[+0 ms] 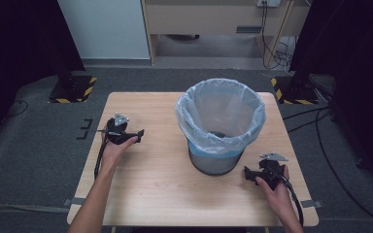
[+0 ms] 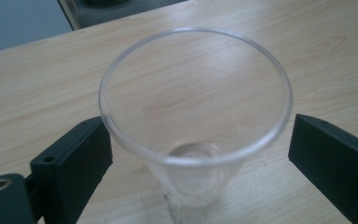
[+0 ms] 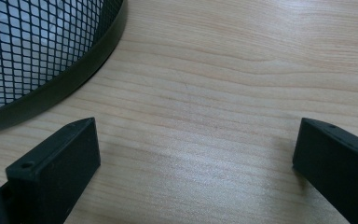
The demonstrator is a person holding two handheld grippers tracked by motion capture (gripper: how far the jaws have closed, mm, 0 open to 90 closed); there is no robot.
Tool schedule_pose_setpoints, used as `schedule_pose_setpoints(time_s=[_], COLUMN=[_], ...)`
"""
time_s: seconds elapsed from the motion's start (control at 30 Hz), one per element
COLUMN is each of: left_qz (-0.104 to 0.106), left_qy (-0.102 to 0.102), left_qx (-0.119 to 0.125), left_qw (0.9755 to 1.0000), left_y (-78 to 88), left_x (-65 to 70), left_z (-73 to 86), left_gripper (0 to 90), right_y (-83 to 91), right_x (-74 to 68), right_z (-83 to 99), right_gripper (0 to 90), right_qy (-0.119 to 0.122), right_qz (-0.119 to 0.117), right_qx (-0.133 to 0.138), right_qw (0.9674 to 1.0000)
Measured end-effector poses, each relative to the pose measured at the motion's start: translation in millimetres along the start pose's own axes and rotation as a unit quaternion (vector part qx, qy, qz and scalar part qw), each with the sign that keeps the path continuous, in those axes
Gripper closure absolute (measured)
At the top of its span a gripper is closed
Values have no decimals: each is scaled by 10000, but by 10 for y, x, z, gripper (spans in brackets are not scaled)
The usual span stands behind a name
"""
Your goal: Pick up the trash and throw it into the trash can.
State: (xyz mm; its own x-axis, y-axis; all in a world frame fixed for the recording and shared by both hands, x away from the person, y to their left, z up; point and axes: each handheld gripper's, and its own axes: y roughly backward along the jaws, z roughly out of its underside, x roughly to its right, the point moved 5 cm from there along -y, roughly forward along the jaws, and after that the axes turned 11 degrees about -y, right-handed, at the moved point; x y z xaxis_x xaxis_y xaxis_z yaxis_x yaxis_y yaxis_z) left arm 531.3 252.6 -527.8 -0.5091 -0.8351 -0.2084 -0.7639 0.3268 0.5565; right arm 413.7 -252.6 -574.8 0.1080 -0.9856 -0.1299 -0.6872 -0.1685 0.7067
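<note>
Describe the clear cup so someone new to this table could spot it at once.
Start at the wooden table and its mesh bin with the plastic liner; the cup is well away from it, by the left claw. The clear plastic cup stands upright between that claw's open jaws, apparently ungripped. It is see-through, with a wide round rim and narrow base, unlike the dark mesh bin.

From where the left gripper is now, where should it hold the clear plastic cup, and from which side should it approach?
Grip the clear plastic cup on its side wall, a little below the rim, probably with light pressure since the wall looks thin. It stands upright on the table and tapers towards its base. The left gripper already has one jaw on each side, so closing level from here should do; neither jaw presses on it yet.
</note>
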Motion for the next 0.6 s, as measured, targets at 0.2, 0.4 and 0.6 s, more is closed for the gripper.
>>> schedule_pose_setpoints(time_s=[0.2, 0.4, 0.6], left_qz=[117, 326, 389], left_qy=[173, 195, 43], left_qx=[215, 390, 468], left_qw=[9995, 9985, 9981], left_y=[-147, -156, -11], left_x=[-61, -34, 29], left_z=[17, -2, -109], left_gripper=[91, 295, 307], right_y=[1, 1, 1], right_x=[-3, -3, -9], right_z=[2, 2, 2], right_gripper=[6, 6, 7], right_qy=[-20, -19, -35], right_qz=[19, 20, 30], right_qx=[5, 6, 10], right_qw=[10000, 10000, 10000])
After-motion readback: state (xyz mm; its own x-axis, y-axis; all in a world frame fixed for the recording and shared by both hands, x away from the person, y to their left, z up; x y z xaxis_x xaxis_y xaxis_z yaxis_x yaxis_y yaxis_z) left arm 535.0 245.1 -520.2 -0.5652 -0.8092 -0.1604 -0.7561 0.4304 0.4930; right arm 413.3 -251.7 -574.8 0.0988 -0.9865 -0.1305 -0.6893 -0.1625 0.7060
